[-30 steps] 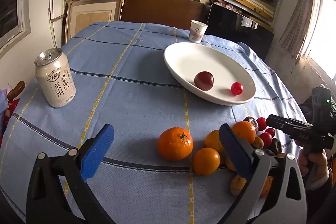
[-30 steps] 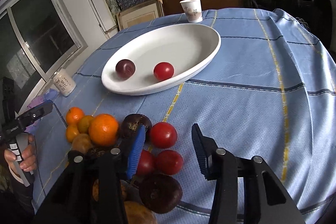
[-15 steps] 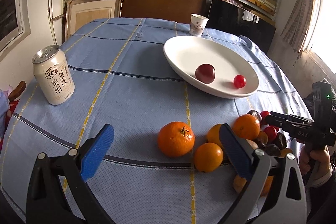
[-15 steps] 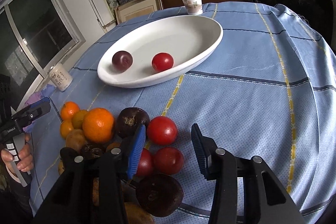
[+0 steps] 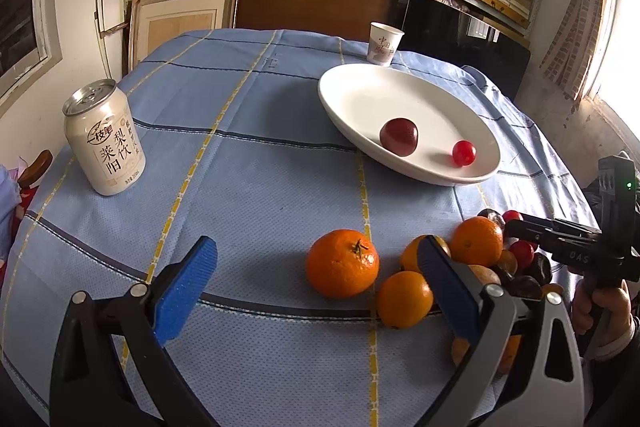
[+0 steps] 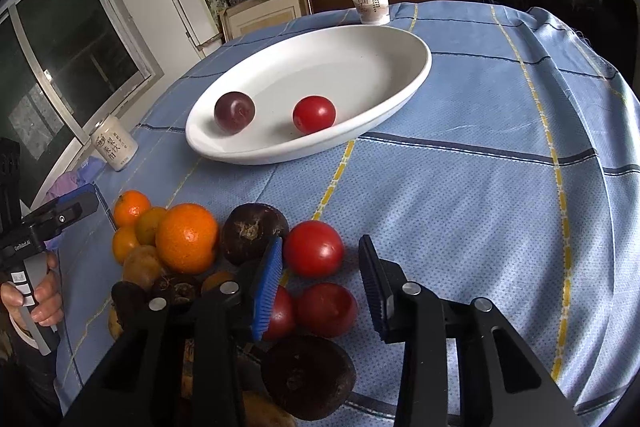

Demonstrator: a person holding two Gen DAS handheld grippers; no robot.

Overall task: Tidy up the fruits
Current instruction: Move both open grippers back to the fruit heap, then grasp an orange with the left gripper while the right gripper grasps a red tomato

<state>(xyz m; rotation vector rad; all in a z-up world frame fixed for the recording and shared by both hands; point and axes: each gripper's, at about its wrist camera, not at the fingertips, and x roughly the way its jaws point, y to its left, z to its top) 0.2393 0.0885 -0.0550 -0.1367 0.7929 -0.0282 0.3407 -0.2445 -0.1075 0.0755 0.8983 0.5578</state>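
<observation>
Near the table's front edge, the right gripper, jaws apart, has dropped closer over a tomato in the pile (grasp looks imminent). Left gripper stays spread, empty; plate holds two fruits.

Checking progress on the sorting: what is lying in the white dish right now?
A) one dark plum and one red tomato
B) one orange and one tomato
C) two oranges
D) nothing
A: the white dish holds a dark plum and a red tomato, lying apart; every orange is on the cloth.
</observation>
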